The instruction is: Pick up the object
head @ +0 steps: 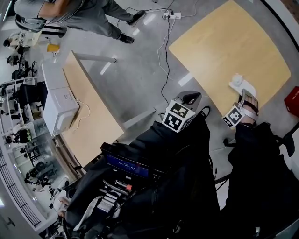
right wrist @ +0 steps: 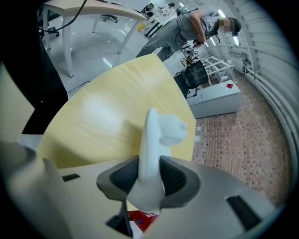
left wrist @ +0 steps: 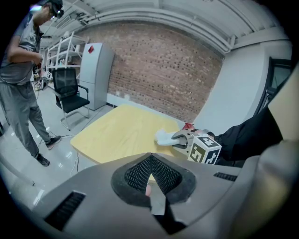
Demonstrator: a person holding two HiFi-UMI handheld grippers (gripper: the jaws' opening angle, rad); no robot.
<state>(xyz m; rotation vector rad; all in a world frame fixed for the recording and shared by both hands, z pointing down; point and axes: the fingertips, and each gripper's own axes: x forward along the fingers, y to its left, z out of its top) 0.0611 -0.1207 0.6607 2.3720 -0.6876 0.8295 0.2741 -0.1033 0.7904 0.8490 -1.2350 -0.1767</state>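
The object is a white flat piece with a lumpy white figure on one side (right wrist: 161,126). My right gripper (right wrist: 149,176) is shut on its lower edge and holds it upright, above the light wooden table (right wrist: 103,116). In the head view the white object (head: 239,83) sticks out past the right gripper (head: 245,95) over the table's near right edge (head: 224,46). The left gripper view shows the white object (left wrist: 163,137) in the right gripper (left wrist: 183,138) above the table (left wrist: 121,130). My left gripper (left wrist: 152,170) hangs short of the table with its pads together and nothing between them; its place in the head view (head: 189,99) is off the table's near corner.
A red box (head: 293,100) lies off the table's right side. A second wooden table (head: 88,109) with a white box (head: 58,107) stands to the left. A person (head: 79,11) stands at the far side, cables (head: 164,42) run across the floor. A black chair (left wrist: 70,93) and grey cabinet (left wrist: 96,74) stand by the brick wall.
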